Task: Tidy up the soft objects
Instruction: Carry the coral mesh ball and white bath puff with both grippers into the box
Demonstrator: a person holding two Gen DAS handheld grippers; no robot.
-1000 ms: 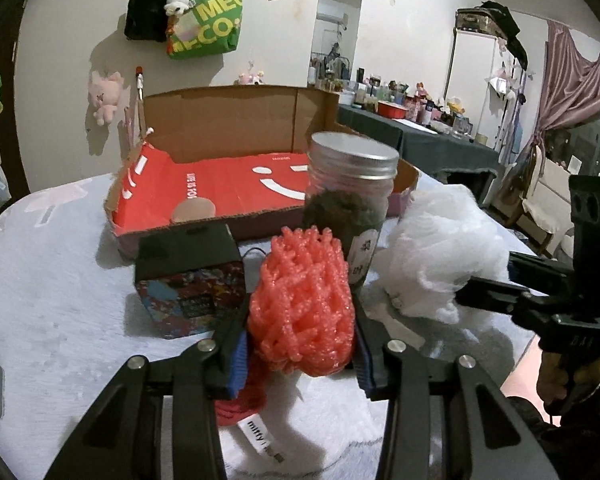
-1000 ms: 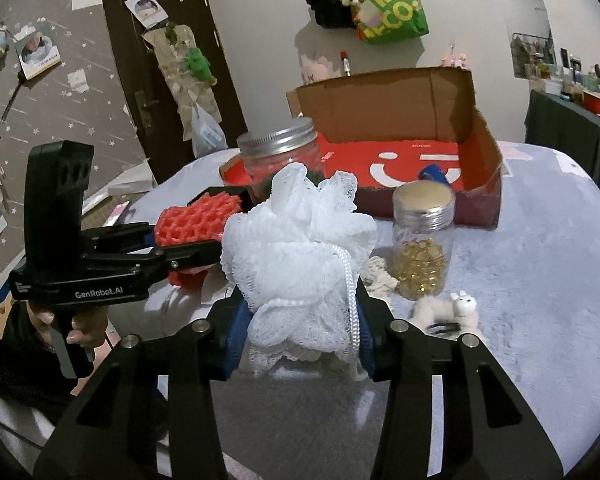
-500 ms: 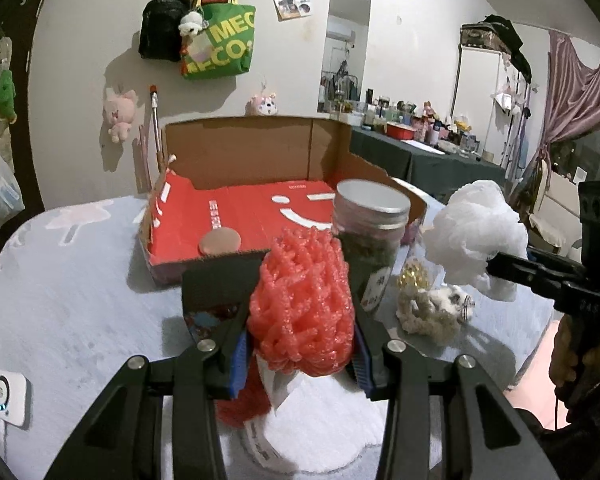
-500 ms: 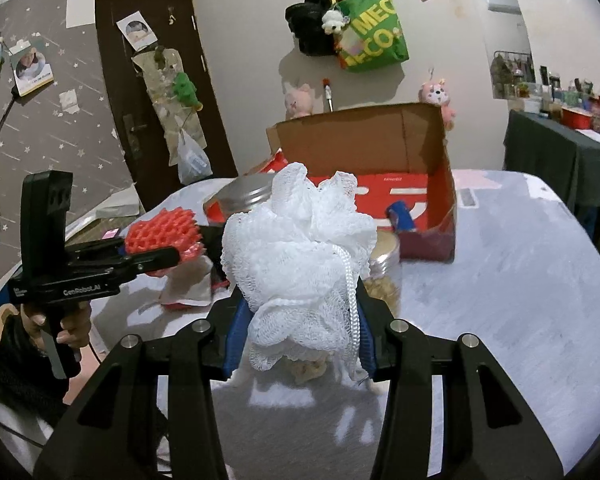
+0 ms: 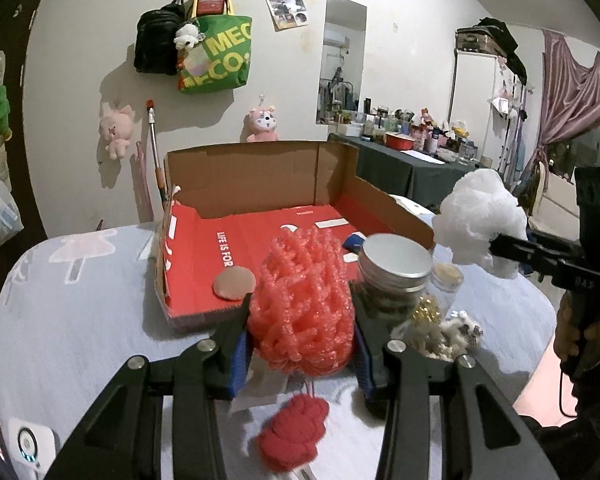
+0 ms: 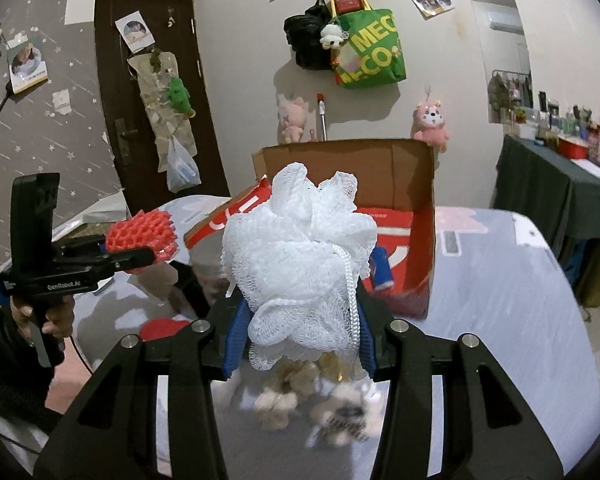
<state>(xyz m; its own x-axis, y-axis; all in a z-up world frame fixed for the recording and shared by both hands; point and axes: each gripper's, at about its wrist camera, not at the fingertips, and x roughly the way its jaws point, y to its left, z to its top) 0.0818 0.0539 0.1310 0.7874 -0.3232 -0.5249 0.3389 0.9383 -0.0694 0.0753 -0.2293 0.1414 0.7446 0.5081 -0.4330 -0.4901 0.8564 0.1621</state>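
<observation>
My left gripper (image 5: 300, 344) is shut on a coral-red foam net (image 5: 304, 304), lifted above the table; from the right wrist view the same foam net (image 6: 142, 236) shows in that gripper at the left. My right gripper (image 6: 300, 332) is shut on a white mesh bath puff (image 6: 300, 256), also raised; the puff (image 5: 480, 220) appears at the right of the left wrist view. Beyond both stands an open cardboard box with a red floor (image 5: 268, 232). A red knitted piece (image 5: 292, 436) lies on the table below the left gripper.
A metal-lidded jar (image 5: 394, 268), a small jar of gold capsules (image 5: 440, 292) and a small fluffy toy (image 5: 460, 328) stand right of the foam net. Inside the box lie a tan disc (image 5: 234, 284) and a blue item (image 6: 380, 270). A dark cluttered table (image 5: 400, 164) stands behind.
Both grippers rose with their loads. The view now looks down into the box, the jar sank lower in frame, and the patterned black box dropped out of sight behind the foam net.
</observation>
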